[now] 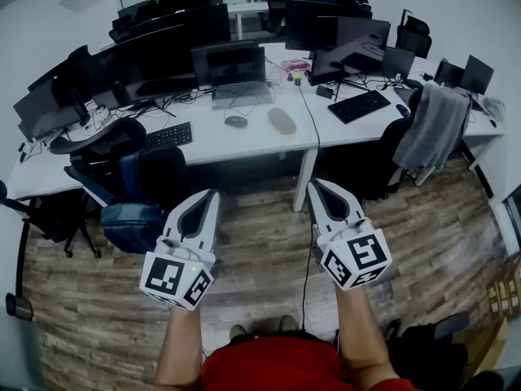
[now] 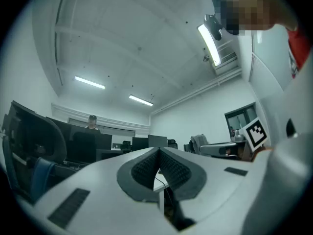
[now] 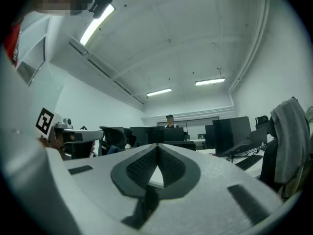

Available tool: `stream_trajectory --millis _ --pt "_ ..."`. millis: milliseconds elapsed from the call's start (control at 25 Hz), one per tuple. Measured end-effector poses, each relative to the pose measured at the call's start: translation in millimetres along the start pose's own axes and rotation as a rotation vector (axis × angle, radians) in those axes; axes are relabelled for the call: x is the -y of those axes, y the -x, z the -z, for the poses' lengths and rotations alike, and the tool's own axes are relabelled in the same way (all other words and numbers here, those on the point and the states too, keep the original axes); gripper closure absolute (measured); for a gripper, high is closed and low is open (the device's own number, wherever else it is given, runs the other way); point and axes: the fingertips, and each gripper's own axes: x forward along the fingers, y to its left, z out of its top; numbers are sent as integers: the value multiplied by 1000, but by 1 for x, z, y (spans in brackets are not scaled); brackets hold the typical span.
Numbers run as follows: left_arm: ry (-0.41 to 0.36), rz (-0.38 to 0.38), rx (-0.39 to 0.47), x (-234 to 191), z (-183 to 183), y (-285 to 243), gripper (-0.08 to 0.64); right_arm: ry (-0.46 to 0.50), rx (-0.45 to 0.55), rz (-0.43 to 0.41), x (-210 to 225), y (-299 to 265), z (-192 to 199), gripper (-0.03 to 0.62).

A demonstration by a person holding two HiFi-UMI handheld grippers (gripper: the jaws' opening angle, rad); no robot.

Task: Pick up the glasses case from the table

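Observation:
The glasses case (image 1: 282, 120), a beige oval, lies on the white desk (image 1: 203, 143) in the head view, right of a dark mouse (image 1: 236, 121). Both grippers hang over the wooden floor, well short of the desk's front edge. My left gripper (image 1: 210, 194) is shut, its pads meeting with nothing between them. My right gripper (image 1: 316, 184) is likewise shut and empty. In the left gripper view the left gripper (image 2: 159, 151) points roughly level across the room, and in the right gripper view the right gripper (image 3: 157, 146) does the same. Neither gripper view shows the case.
A laptop (image 1: 236, 76), two keyboards (image 1: 169, 135) (image 1: 358, 106) and several monitors crowd the desk. Office chairs (image 1: 122, 165) stand at the front left, and another with a grey garment (image 1: 435, 129) at the right. A person (image 3: 169, 121) sits at the far desks.

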Motion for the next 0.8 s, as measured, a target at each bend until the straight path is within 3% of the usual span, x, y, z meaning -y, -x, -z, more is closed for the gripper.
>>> stream_trajectory --millis 360,800 --pt "-16 -11 -13 9 4 -12 551 -17 24 -17 15 2 -2 588" --pt "-39 -46 -49 43 21 -60 551 -40 9 -45 69 11 14 588"
